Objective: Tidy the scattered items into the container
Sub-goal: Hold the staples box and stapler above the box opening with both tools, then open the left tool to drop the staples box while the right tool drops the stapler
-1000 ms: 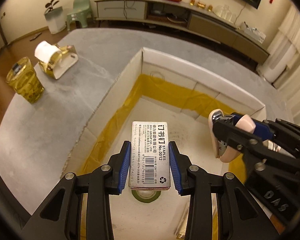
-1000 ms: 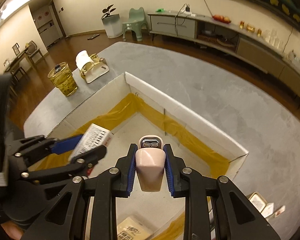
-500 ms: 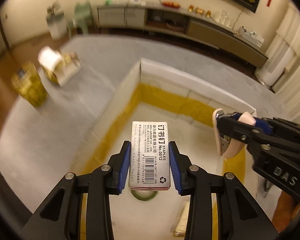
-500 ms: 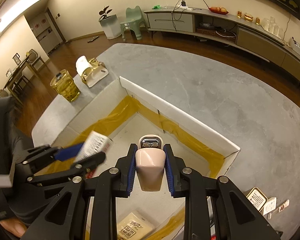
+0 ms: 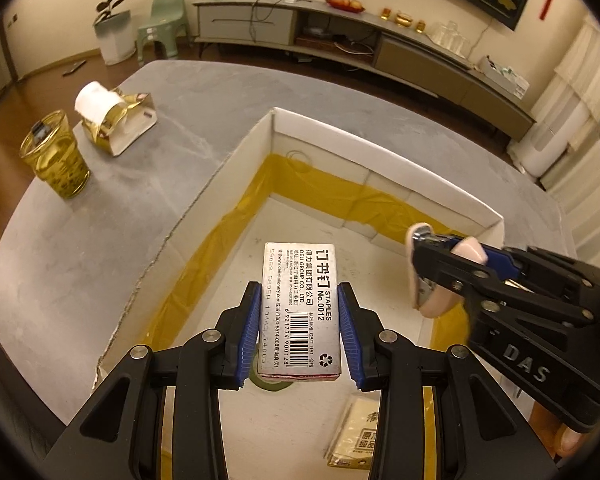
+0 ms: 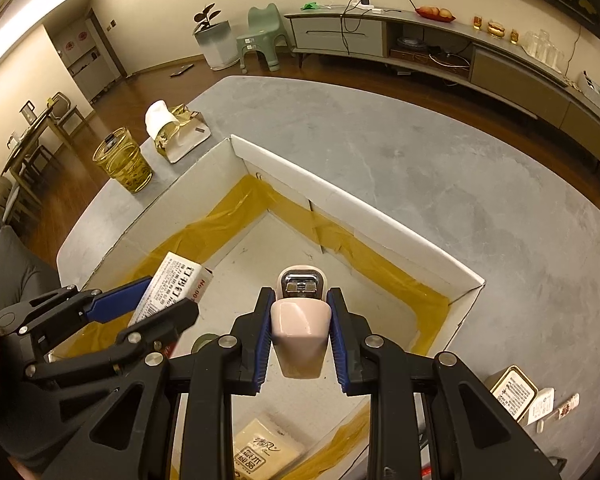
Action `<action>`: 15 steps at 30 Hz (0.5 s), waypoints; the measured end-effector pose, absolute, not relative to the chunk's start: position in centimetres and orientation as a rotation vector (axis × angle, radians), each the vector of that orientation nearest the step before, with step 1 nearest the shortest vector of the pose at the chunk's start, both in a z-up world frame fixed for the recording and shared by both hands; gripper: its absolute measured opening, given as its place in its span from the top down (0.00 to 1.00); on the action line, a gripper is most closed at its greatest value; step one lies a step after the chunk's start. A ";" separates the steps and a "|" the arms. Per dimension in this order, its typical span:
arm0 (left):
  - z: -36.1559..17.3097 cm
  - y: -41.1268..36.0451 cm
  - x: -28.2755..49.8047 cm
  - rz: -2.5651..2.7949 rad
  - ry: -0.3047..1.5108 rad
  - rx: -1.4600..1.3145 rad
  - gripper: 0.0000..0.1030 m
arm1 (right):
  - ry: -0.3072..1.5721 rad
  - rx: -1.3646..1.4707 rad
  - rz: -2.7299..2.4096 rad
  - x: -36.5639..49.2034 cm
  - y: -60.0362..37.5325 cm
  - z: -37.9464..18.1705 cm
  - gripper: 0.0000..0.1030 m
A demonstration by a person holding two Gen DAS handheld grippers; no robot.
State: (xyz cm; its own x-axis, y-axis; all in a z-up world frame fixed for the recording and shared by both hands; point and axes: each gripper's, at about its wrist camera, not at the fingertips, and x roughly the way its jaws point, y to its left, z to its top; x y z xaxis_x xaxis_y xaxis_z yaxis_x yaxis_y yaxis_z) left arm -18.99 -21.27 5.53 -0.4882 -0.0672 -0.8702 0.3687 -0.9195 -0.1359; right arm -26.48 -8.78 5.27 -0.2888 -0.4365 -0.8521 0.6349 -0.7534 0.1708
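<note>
Cardboard box [image 5: 384,184] with yellow tape along its inner seams is the container here, sitting on the grey table [image 5: 100,216], and both claws hang over its open top with something clamped in each.

Left claw [image 5: 298,334] is clenched on the box of staples [image 5: 300,304], blue pads pressing its two long sides, label facing up. Right claw [image 6: 300,336] is clenched on the pink stapler [image 6: 298,320], gripped around its narrow body with the metal nose pointing away toward the far wall. Both items are held in the air above the box floor, staples on the left half, stapler on the right.

My take on doing the drop well: lower each one closer to the floor before letting go, since the stapler is heavy-ish and would probably bounce or clatter. A green tape roll [image 5: 270,384] lies right under the staples and a tan packet [image 6: 266,452] sits at the near edge, so I'd aim for the bare patch toward the far corner. Release one claw at a time so the two don't knock together, they're pretty close.

Not done after this either: a small tin [image 6: 512,392] and a couple of little bits are still out on the table, right of the box.
</note>
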 end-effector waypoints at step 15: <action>4.8 -22.6 -19.8 -2.439 0.546 1.441 0.56 | 0.231 1.283 -2.069 -26.2 -8.4 5.4 0.72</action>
